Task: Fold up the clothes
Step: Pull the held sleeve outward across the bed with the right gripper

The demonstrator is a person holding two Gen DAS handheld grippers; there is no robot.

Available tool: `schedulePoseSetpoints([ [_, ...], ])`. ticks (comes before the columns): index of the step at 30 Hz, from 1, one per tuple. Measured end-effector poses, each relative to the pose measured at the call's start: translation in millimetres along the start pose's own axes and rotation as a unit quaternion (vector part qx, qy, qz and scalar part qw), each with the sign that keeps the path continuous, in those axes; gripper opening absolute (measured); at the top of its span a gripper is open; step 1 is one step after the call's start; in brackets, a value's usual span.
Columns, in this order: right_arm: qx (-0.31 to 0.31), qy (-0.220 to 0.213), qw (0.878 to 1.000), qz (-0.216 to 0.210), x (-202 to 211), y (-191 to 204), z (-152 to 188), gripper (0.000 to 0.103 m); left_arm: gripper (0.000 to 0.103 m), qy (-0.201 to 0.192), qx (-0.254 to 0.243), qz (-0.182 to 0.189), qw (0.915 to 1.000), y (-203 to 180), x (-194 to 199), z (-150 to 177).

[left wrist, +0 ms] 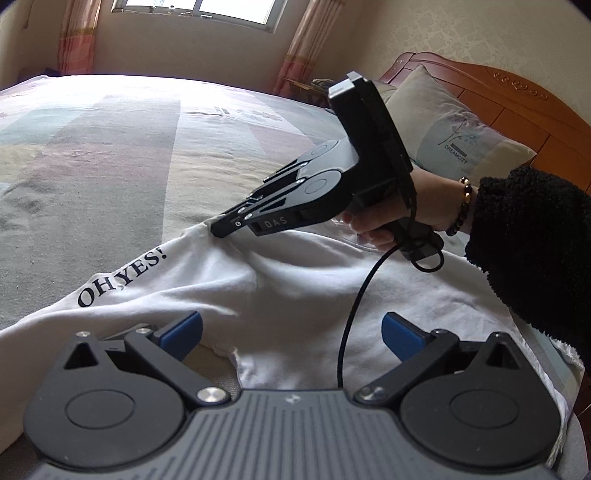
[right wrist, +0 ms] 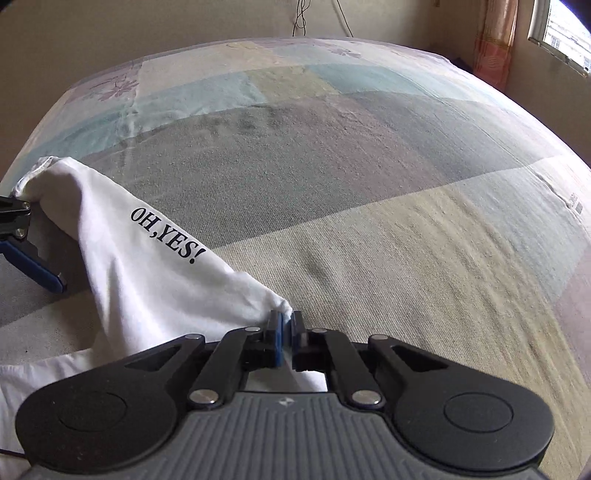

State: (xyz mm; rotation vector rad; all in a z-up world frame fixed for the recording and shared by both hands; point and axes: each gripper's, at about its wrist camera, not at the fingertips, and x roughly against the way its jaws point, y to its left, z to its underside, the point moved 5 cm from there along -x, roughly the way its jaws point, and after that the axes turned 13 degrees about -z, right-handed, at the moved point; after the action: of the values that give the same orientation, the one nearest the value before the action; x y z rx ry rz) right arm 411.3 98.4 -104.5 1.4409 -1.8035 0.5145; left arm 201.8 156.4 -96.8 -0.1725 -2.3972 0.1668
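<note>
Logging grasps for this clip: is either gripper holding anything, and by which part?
The right gripper is shut on a corner of the white shirt. The left gripper is open, holding nothing.

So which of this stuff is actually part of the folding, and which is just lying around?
Part of the job:
white shirt
right gripper, shut on its edge
left gripper, open
bed, the work surface

Just there:
pillow
headboard
curtains
window

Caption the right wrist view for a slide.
Right gripper pinches the white shirt's edge on the bed; open left gripper at left.
</note>
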Motion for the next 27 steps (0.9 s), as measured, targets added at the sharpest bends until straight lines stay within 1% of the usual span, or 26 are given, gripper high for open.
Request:
schedulePoseSetpoints([
  [1, -0.004, -0.016, 1.0, 0.016, -0.8, -3.6, -6.5, 0.006, 0.102, -0.001, 0.002, 0.0, 1.0, 0.2, 0.4, 0.0],
  [3, -0.013, -0.031, 0.999, 0.022, -2.9, -7.5, -13.3, 0.006, 0.102, -0.001, 0.004, 0.0, 1.0, 0.9, 0.0, -0.2],
  [4, -0.015, -0.037, 0.999, 0.032, -1.5, -8.7, -15.1, 0.01, 0.102, -0.001, 0.005, -0.001, 1.0, 1.0, -0.5, -0.1],
  [5, -0.018, -0.04, 0.998, 0.037, 1.4, -8.6, -15.5, 0.014, 0.102, 0.0, 0.005, -0.003, 1.0, 1.0, -1.2, 0.0],
  [7, -0.021, -0.045, 0.997, 0.051, 16.3, -7.1, -11.9, 0.034, 0.102, 0.001, 0.004, -0.004, 1.0, 0.7, -1.8, 0.1],
  [8, -0.022, -0.048, 0.997, 0.058, 24.1, -6.2, -10.0, 0.037, 0.102, 0.001, 0.004, -0.004, 1.0, 0.3, -1.8, 0.1],
  [10, -0.037, -0.047, 0.995, 0.084, 50.0, -5.4, 3.8, 0.045, 0.102, 0.0, 0.003, 0.0, 1.0, -0.6, -0.9, -0.2],
  [11, -0.048, -0.044, 0.993, 0.096, 62.1, -5.6, 11.8, 0.046, 0.102, -0.001, 0.003, 0.003, 1.0, -1.5, -0.5, -0.6],
  [14, -0.079, -0.031, 0.987, 0.138, 105.4, -6.2, 54.2, 0.053, 0.102, -0.003, 0.0, 0.016, 0.9999, -8.4, 1.2, 0.1],
  [15, -0.099, -0.025, 0.983, 0.153, 120.4, -7.2, 74.1, 0.058, 0.102, -0.003, -0.002, 0.021, 0.9998, -11.4, 1.3, 0.3],
  [18, -0.165, -0.009, 0.967, 0.194, 164.8, -10.8, 135.9, 0.059, 0.102, 0.006, -0.017, 0.037, 0.9991, -28.4, -5.5, 3.4],
  [21, -0.241, -0.017, 0.943, 0.227, 209.6, -9.5, 200.4, 0.059, 0.102, 0.027, -0.036, 0.051, 0.9977, -48.1, -21.2, 12.1],
  [23, -0.28, -0.031, 0.928, 0.243, 231.1, -9.7, 229.2, 0.059, 0.102, 0.048, -0.045, 0.059, 0.9961, -60.3, -34.8, 21.3],
  [24, -0.294, -0.039, 0.922, 0.25, 239.6, -11.3, 239.4, 0.056, 0.102, 0.056, -0.051, 0.061, 0.9953, -66.0, -41.4, 26.2],
  [26, -0.308, -0.056, 0.912, 0.264, 250.4, -17.0, 249.2, 0.046, 0.102, 0.06, -0.062, 0.059, 0.9945, -75.3, -50.2, 34.1],
  [27, -0.314, -0.068, 0.909, 0.266, 253.3, -22.9, 250.2, 0.04, 0.102, 0.057, -0.07, 0.057, 0.9943, -78.9, -51.9, 36.4],
])
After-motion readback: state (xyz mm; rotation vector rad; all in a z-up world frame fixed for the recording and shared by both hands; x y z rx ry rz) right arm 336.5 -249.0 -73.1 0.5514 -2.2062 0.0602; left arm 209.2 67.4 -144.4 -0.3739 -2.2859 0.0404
